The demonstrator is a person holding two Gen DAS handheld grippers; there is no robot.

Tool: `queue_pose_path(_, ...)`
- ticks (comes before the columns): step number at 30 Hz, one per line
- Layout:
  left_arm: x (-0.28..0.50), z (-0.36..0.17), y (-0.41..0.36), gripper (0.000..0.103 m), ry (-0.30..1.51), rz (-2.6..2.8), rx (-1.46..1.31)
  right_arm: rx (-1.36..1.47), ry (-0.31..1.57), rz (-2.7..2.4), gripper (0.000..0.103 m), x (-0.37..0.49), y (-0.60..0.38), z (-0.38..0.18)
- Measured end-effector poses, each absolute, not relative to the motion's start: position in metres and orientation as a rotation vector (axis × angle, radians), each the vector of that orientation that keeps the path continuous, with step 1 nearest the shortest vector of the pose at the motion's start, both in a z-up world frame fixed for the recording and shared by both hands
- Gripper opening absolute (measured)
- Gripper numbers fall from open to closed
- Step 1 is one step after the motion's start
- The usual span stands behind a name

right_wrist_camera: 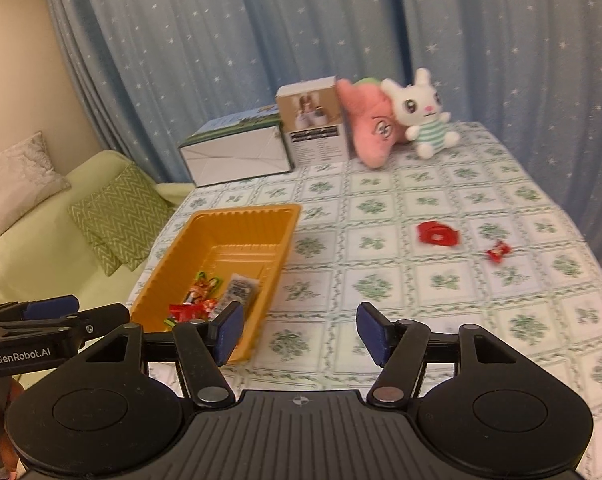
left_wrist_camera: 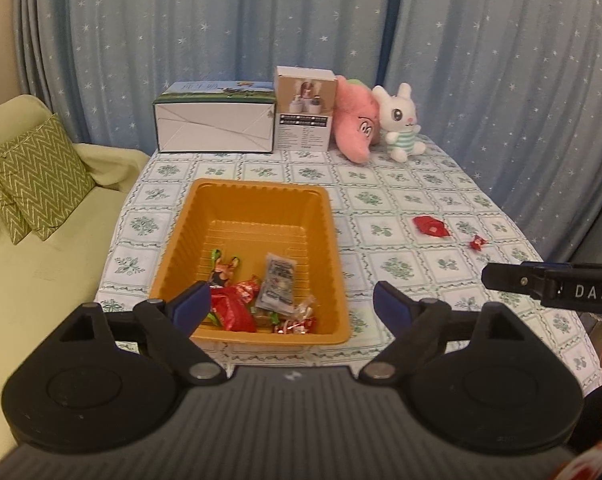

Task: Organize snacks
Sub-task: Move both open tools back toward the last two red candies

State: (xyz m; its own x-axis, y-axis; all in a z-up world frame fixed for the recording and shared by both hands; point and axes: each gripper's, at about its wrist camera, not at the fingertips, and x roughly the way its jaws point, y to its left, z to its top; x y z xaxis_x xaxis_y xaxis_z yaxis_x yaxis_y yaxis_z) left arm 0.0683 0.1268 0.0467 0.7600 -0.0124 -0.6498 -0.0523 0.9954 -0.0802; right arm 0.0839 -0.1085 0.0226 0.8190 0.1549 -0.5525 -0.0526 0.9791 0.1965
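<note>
An orange plastic tray (left_wrist_camera: 257, 204) (right_wrist_camera: 257, 216) sits on the tablecloth and holds several wrapped snacks (left_wrist_camera: 257, 296) (right_wrist_camera: 213, 300) at its near end. My left gripper (left_wrist_camera: 291, 308) hovers open above the tray's near edge, with nothing between its blue pads. Out on the cloth to the right lie a flat red packet (left_wrist_camera: 431, 226) (right_wrist_camera: 437, 234) and a small red candy (left_wrist_camera: 477, 243) (right_wrist_camera: 497, 251). My right gripper (right_wrist_camera: 299, 332) is open and empty over the cloth just right of the tray. Its black finger (left_wrist_camera: 541, 284) shows at the right edge of the left wrist view.
Along the table's far edge stand a white carton (left_wrist_camera: 215, 126), a small product box (left_wrist_camera: 305, 114), a pink plush (left_wrist_camera: 357, 122) and a white rabbit plush (left_wrist_camera: 401, 124). A pale green sofa with zigzag cushions (left_wrist_camera: 33, 184) lies left of the table. Starred blue curtains hang behind.
</note>
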Motion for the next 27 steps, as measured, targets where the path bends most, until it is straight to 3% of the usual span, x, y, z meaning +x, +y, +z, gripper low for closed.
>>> queue_pose_path(4,0.067,0.052,0.11,0.093,0.692,-0.018,-0.093,0.187,0.59,0.066,0.066,0.07,-0.128,0.026)
queue_pose_path(27,0.109,0.051,0.013,0.095,0.697,-0.204,-0.034,0.304,0.553,-0.153,0.071,0.04,-0.236,0.022)
